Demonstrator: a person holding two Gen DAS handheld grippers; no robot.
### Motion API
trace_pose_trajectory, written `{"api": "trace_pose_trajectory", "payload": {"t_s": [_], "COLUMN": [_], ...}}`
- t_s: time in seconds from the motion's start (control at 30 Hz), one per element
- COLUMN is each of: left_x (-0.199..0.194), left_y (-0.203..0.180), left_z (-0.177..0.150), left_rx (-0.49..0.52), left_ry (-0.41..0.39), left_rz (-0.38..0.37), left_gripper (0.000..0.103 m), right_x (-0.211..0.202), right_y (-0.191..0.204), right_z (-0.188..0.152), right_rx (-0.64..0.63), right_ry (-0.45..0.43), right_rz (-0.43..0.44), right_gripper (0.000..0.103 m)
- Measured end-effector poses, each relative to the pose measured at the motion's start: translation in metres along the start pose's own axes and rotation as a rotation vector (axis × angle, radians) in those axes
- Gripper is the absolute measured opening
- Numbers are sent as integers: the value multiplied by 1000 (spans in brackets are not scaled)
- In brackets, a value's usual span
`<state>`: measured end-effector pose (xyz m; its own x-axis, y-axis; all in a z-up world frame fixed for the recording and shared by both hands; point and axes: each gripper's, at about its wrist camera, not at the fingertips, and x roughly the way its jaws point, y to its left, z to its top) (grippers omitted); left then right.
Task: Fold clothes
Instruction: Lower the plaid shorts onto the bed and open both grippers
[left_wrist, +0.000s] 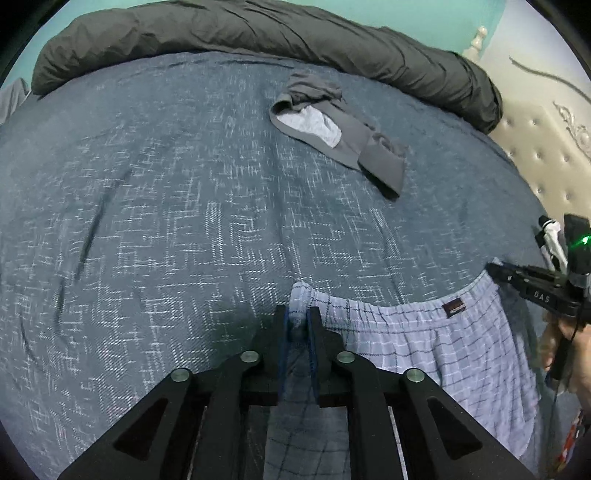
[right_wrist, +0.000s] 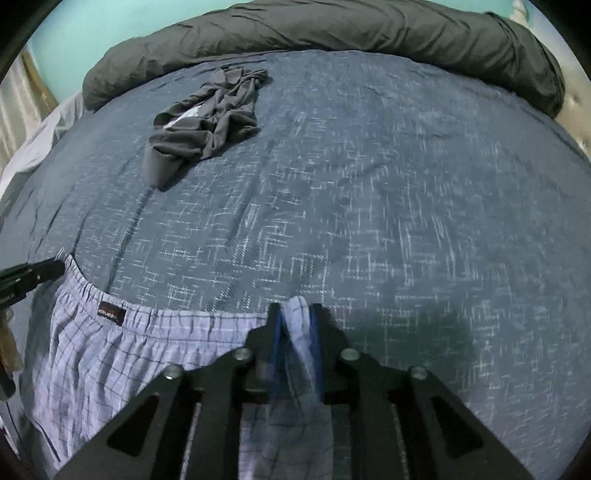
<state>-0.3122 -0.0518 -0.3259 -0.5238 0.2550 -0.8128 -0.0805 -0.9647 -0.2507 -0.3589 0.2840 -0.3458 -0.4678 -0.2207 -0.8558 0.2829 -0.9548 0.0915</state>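
No box or basket here, only a bed with clothes on top.

At the near edge of the bed: light blue shorts with thin dark checks. Spread out wide, with the stretchy waistband facing the far side. Soft and thin, a bit wrinkled. Small dark label sewn on the waistband.

At one corner of the waistband: left gripper, pointing down at a slant. Jaws narrow, with a fold of the shorts squeezed between the blue pads, cloth touching both.

At the other corner: right gripper, also pointing down at a slant. Jaws a little wider. Strip of the shorts running between them, close to one pad, with a dark gap by the other. Loose, not pinched.

Both black, with round silver screws on the arms. In the left camera, part of a hand wrapped round the handle of the right one, at the right rim of the picture.

Further up the bed, well apart from the shorts: grey clothes in a crumpled pile, smooth and a bit shiny, with a white patch inside.

Along the far edge: dark grey blanket, rolled long and puffy, full of creases.

Under it all: blue-grey cover with short white crossing lines.

On the right side: pale padded headboard with little buttons.
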Motion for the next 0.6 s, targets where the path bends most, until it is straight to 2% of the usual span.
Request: {"api": "trace_pose_trajectory", "payload": {"t_s": [0.03, 0.07, 0.2, 0.4, 0.6], "left_x": [-6, -14, -56, -98, -111], "left_y": [2, 4, 18, 49, 44], "left_z": [-1, -4, -27, -90, -138], "left_rx": [-7, -15, -53, -179, -207], "left_ry": [-11, -20, -63, -84, -59], "left_rz": [-5, -8, -15, -16, -7], "left_gripper": [18, 18, 26, 26, 26], "right_x": [-7, -17, -61, -114, -132], "right_y": [-4, -10, -36, -63, -52], "right_z": [-2, -4, -27, -102, -164], "right_rx": [18, 42, 149, 330, 393], "right_ry": [-17, -34, -95, -122, -105], "right_rz": [-5, -1, 72, 200, 200], "right_gripper": [44, 47, 47, 47, 47]}}
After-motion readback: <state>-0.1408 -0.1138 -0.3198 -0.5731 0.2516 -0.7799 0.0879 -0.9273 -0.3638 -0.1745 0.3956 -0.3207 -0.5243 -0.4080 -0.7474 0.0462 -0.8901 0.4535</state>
